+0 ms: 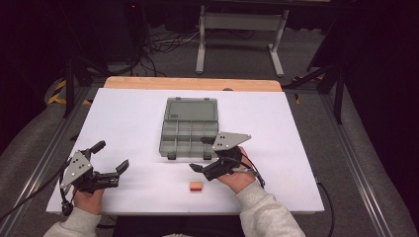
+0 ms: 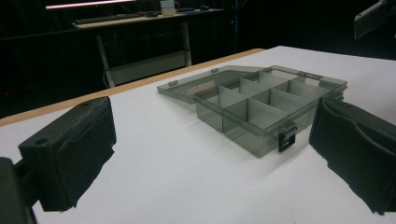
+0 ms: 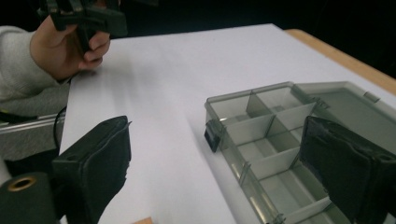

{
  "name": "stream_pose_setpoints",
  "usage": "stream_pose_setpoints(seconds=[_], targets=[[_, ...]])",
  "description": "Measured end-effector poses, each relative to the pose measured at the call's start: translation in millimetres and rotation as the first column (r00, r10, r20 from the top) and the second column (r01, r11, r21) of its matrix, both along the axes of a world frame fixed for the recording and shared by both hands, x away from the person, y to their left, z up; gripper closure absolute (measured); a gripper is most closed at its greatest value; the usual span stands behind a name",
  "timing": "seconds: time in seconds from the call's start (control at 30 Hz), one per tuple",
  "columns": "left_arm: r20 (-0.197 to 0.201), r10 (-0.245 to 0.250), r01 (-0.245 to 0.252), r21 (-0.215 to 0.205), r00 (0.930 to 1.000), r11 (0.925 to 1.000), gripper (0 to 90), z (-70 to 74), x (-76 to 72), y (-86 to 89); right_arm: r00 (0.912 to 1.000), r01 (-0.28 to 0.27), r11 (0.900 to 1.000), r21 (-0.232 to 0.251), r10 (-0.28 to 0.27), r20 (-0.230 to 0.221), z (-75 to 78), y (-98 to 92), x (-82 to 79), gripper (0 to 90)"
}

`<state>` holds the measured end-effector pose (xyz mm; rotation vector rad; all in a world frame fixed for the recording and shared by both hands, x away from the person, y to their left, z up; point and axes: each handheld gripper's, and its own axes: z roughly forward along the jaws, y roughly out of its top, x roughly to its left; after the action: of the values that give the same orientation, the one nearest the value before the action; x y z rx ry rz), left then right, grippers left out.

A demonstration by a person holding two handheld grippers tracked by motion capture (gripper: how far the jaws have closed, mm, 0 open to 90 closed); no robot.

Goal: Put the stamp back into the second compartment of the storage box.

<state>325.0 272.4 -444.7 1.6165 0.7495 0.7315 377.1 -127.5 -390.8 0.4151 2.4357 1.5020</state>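
Hovering with jaws apart, the right gripper [image 1: 203,154] holds nothing; the left gripper [image 1: 111,157], at 8 o'clock, also gapes empty. Between them sits the open compartment box [image 1: 189,131]. From above, an orange block [image 1: 196,186] lies at 6 o'clock of it.

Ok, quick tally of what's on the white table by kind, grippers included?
Compartment box, grey, lid open: 1
Small orange block: 1
Grippers, left gripper and right gripper, both with jaws apart and holding nothing: 2
Total: 4
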Motion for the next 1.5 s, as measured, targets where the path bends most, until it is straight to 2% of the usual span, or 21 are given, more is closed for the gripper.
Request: stream_pose_setpoints(seconds=[0.27,0.43,0.5,0.57,0.6,0.77,1.07,1.13,1.3,1.33,1.5], targets=[[0.000,-0.002,0.002,0.003,1.0000,1.0000,1.4,-0.1,0.4,0.1,0.9976,-0.049,0.996,-0.069,0.045,-0.053,1.2,4.7,2.4,12.6],[-0.001,0.000,0.000,-0.001,1.0000,1.0000,1.4,0.0,0.1,0.1,0.9938,-0.083,0.987,-0.135,0.072,-0.085,2.0,9.1,4.0,13.8],[-0.001,0.000,0.000,-0.001,1.0000,1.0000,1.4,0.0,0.1,0.2,0.9907,-0.103,0.981,-0.166,0.087,-0.104,2.1,11.1,4.6,14.5],[-0.001,0.000,0.000,-0.001,1.0000,1.0000,1.4,0.0,0.1,0.2,0.9899,-0.109,0.978,-0.176,0.091,-0.109,2.1,11.7,4.6,14.5],[-0.001,0.000,0.000,-0.001,1.0000,1.0000,1.4,0.0,0.1,0.1,0.9874,-0.126,0.972,-0.200,0.104,-0.119,1.6,13.3,5.0,14.5],[-0.002,-0.001,0.001,0.002,1.0000,1.0000,1.4,0.1,0.1,0.2,0.9807,-0.158,0.955,-0.252,0.122,-0.153,0.2,17.1,5.1,14.6],[-0.002,-0.002,0.002,0.002,1.0000,1.0000,1.4,0.2,0.1,0.2,0.9679,-0.211,0.914,-0.347,0.146,-0.204,-3.8,24.8,5.6,14.6],[-0.002,-0.002,0.002,0.002,1.0000,1.0000,1.4,0.2,0.2,0.3,0.9659,-0.223,0.900,-0.375,0.152,-0.210,-5.3,26.6,5.5,14.7],[-0.004,-0.005,0.005,0.001,1.0000,1.0000,1.4,0.1,0.5,0.2,0.9598,-0.246,0.872,-0.423,0.158,-0.232,-9.5,30.5,3.7,15.0],[-0.005,-0.006,0.006,0.002,1.0000,1.0000,1.4,0.1,0.5,0.2,0.9566,-0.255,0.870,-0.423,0.163,-0.241,-10.6,31.4,3.3,15.1],[-0.005,-0.006,0.006,0.001,1.0000,1.0000,1.4,0.1,0.4,0.2,0.9529,-0.268,0.853,-0.449,0.166,-0.254,-14.3,34.4,3.1,15.4]])
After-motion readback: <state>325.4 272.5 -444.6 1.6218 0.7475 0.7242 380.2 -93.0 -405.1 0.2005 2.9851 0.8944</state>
